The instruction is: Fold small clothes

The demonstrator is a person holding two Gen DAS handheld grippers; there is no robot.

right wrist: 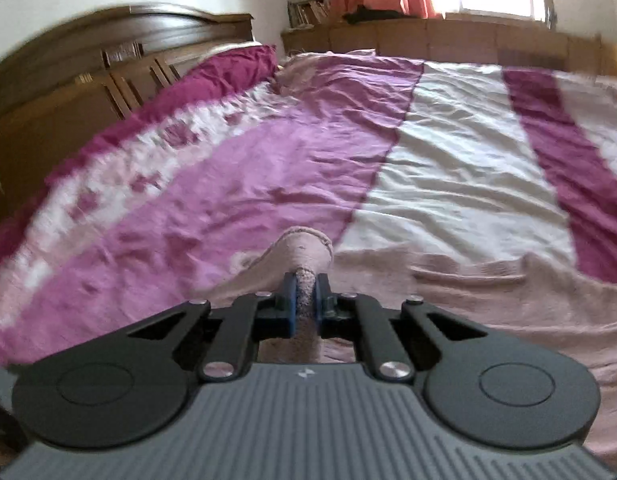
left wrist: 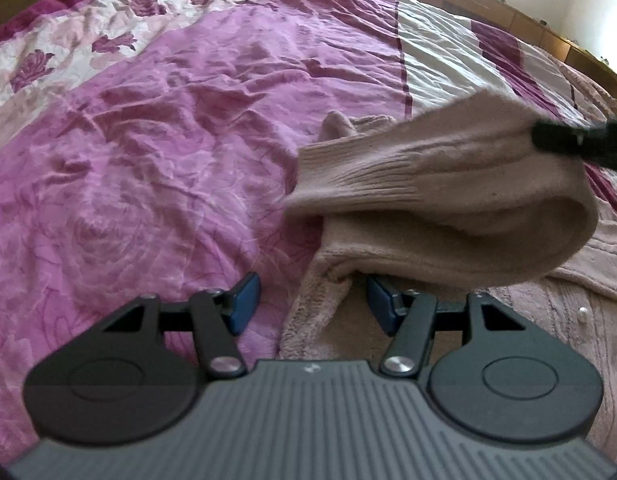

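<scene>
Right gripper (right wrist: 304, 298) jaws clamped on pink knit sweater (left wrist: 448, 184) sleeve, lifted ahead of left gripper (left wrist: 314, 306). Left jaws half open, empty, sweater edge between them on bed (left wrist: 148, 160). Advice: pin body, lay sleeve flat across, avoid stretching.

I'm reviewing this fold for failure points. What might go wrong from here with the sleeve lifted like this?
1. The right gripper pinches only a narrow bit of the pink knitted sleeve; the hanging weight could pull it free.
2. The left gripper has open jaws astride the sweater's edge, pinning nothing, so the body may drag along.
3. The bedspread is wrinkled; the fold may land uneven.
</scene>
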